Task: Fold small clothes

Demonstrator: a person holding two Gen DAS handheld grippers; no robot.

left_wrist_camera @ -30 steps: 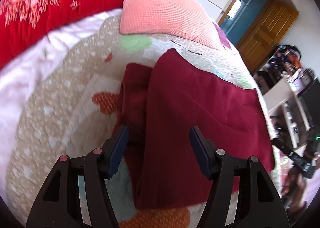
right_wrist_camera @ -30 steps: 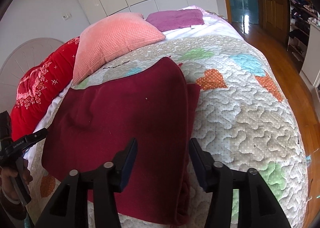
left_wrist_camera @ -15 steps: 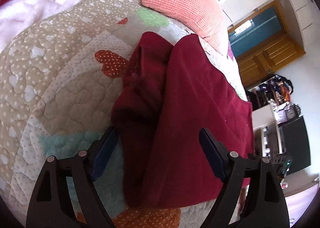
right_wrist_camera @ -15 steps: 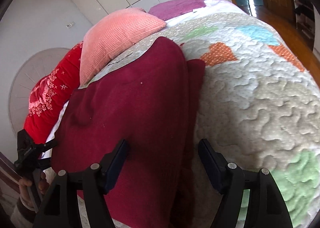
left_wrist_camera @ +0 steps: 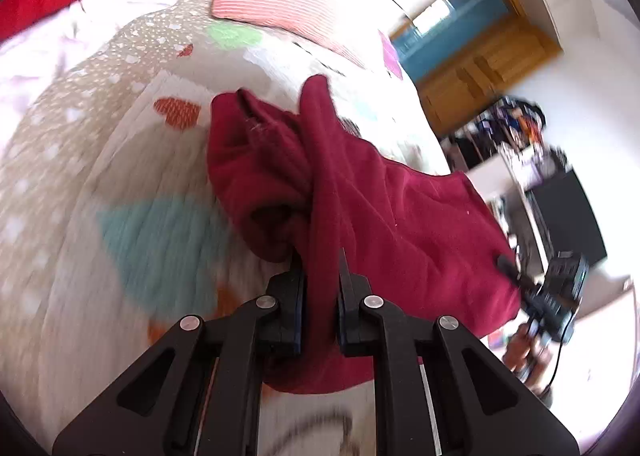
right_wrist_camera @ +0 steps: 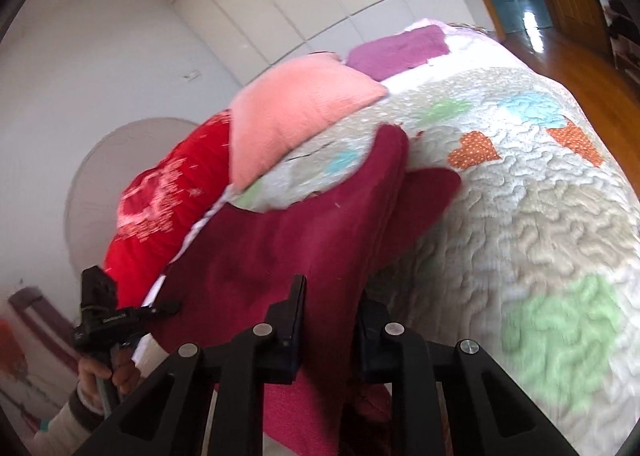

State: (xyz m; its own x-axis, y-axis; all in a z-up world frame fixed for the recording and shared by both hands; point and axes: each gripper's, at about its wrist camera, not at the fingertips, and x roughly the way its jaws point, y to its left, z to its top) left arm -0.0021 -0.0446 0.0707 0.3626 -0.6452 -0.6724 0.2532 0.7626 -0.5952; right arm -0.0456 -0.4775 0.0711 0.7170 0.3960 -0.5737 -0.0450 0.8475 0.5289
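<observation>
On a heart-patterned quilted bedspread (left_wrist_camera: 100,183), the dark red fleece garment (left_wrist_camera: 384,207), already doubled over, has its near edge pinched by both the left gripper (left_wrist_camera: 319,296) and right gripper (right_wrist_camera: 329,320), jaws just closed on it, so a further fold appears underway.
</observation>
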